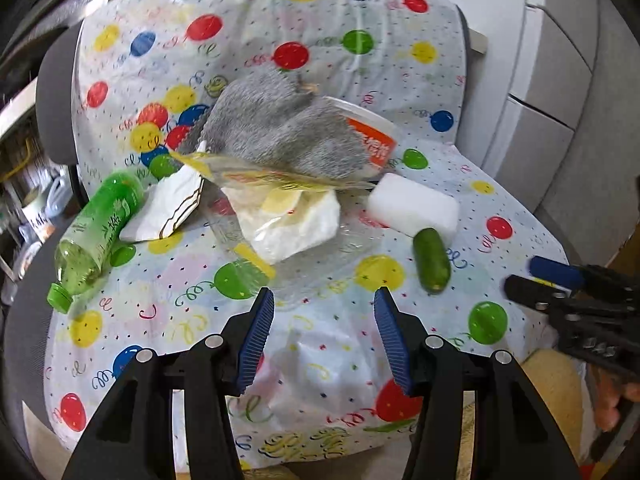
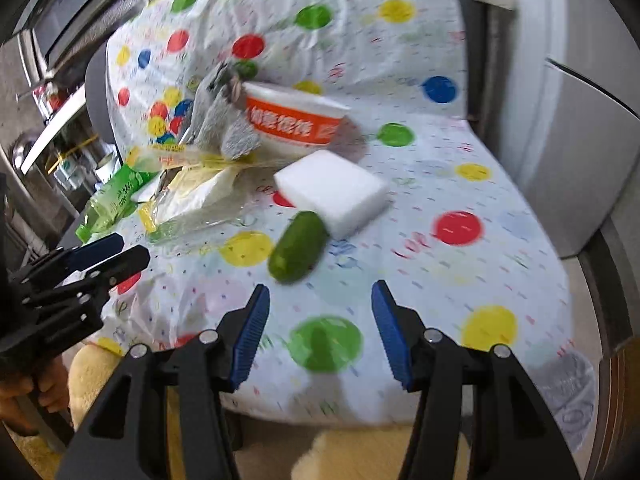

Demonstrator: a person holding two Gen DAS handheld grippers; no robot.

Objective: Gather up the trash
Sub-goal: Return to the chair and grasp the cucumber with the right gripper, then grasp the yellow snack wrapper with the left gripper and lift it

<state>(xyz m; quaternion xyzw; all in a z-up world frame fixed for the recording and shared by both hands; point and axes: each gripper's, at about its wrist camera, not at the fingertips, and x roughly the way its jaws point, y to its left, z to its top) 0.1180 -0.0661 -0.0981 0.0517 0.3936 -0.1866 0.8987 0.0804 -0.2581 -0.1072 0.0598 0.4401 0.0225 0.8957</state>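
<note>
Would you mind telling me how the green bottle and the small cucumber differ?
The green bottle is translucent plastic with a label and cap; the cucumber is plain and opaque. The bottle is clearly longer. The bottle lies left of the pile, the cucumber right, beside the white sponge. Both are green and lying down.

A dark grey office chair (image 1: 50, 92) is draped over seat and backrest with a white plastic sheet printed with red, yellow, green and blue balloons (image 1: 360, 8). To its right stand pale grey cabinet fronts with dark seams (image 1: 560, 92), and beneath the seat's front edge lies a cream fluffy rug (image 2: 352, 452). To the left, blurred cluttered shelving (image 1: 24, 176) sits in shadow, while even daylight falls across the sheet.
</note>
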